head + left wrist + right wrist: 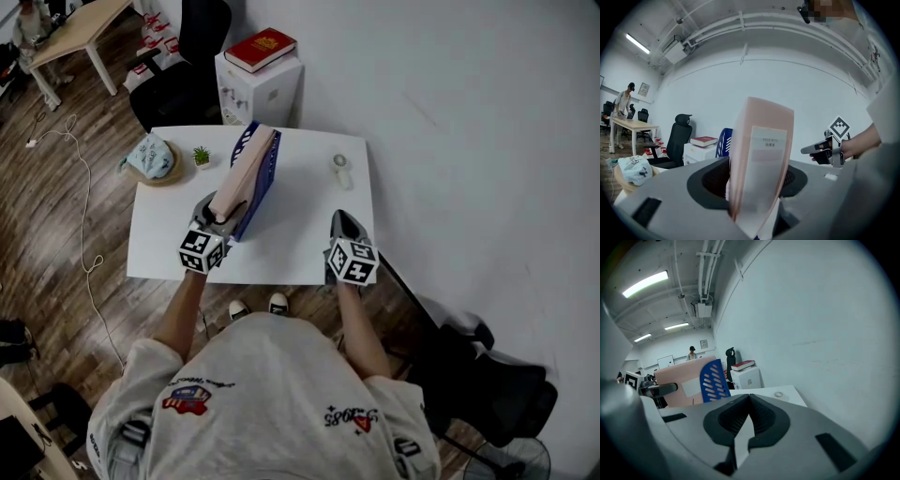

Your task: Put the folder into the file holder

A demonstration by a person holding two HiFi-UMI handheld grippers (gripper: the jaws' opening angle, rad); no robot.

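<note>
Straddling the pink folder's [242, 175] near end, your left gripper [217, 214] is standing released; the folder is leaning in the blue file holder [266, 178]. Right of it, your right gripper [342, 223] is hanging clenched, empty.

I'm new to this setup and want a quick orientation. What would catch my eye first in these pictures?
A pink folder stands in the blue file holder on the white table, with the left gripper open around its near end. The right gripper sits shut at the table's front right, and a red book lies on the white cabinet behind.
</note>
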